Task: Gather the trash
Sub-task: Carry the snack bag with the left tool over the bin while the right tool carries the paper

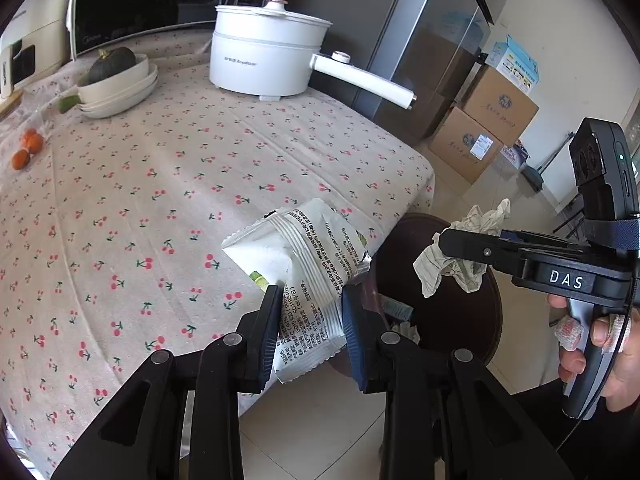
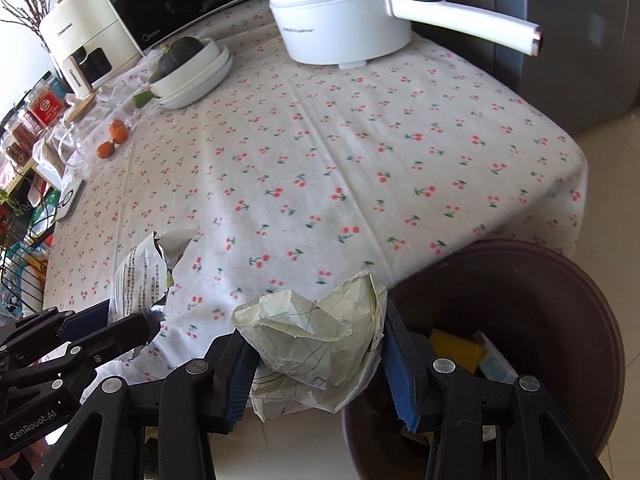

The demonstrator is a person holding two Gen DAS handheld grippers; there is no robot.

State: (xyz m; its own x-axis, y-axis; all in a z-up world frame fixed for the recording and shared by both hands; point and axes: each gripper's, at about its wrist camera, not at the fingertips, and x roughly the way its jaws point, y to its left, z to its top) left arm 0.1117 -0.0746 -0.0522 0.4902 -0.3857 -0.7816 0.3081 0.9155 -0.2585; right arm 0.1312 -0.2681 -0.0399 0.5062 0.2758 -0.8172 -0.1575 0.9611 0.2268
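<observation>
My left gripper (image 1: 310, 300) is shut on a white snack wrapper (image 1: 308, 256) with printed text, held over the table's near edge. In the right wrist view that left gripper (image 2: 154, 322) shows at the lower left, with the torn wrapper (image 2: 138, 276) sticking up from it. My right gripper (image 2: 316, 344) is shut on a crumpled ball of lined paper (image 2: 316, 344), beside the rim of a dark brown trash bin (image 2: 560, 292). The left wrist view shows the right gripper (image 1: 440, 240) with the crumpled paper (image 1: 460, 256) hanging above the bin (image 1: 460, 320). A hand (image 1: 604, 356) holds its handle.
The table wears a cherry-print cloth (image 1: 160, 184). On it stand a white electric pot (image 1: 264, 52) with a long handle, stacked bowls with a green squash (image 1: 116, 76) and small oranges (image 1: 28, 148). Cardboard boxes (image 1: 488, 120) sit on the floor by a grey fridge. The bin holds some trash (image 2: 460, 348).
</observation>
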